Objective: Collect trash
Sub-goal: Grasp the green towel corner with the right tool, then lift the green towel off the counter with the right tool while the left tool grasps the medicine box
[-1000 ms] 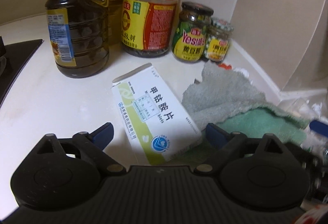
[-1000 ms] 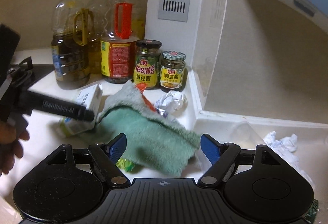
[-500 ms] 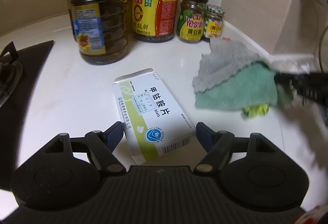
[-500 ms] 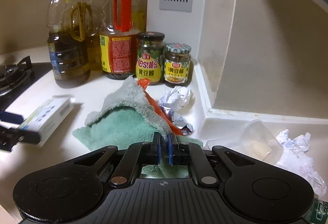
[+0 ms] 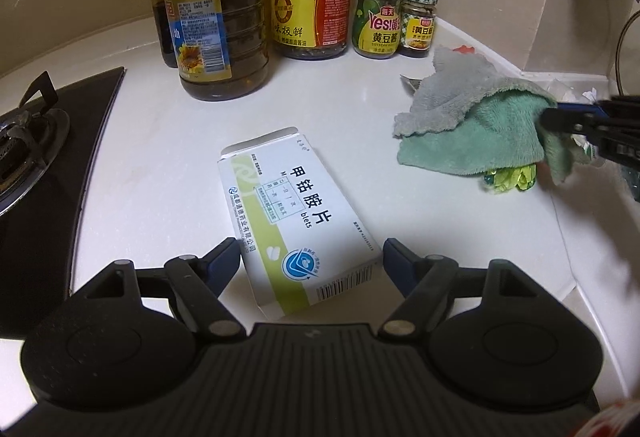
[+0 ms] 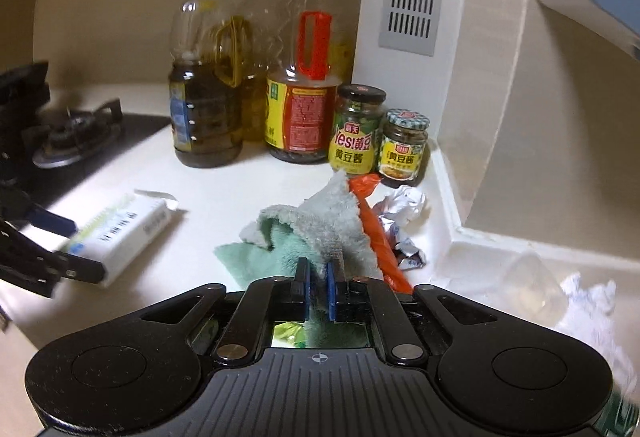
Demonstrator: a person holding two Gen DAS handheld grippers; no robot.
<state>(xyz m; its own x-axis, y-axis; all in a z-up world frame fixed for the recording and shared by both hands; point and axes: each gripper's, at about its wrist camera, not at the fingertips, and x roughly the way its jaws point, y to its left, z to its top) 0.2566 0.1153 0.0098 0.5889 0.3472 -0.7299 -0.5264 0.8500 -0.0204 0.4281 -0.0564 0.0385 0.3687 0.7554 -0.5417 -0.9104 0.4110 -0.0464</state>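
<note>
Only the right wrist view shows crumpled foil (image 6: 402, 203) behind the cloth (image 6: 320, 225).

Three oil bottles (image 6: 206, 93), two jars (image 6: 356, 129), one box (image 5: 298, 217), one cloth (image 5: 476, 129), perhaps three wrappers (image 6: 402, 205).

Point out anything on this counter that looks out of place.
A crumpled green wrapper pokes out from under the rumpled towel; an orange wrapper and balled foil lie beside it. The medicine box sits askew, its end flap open.
</note>
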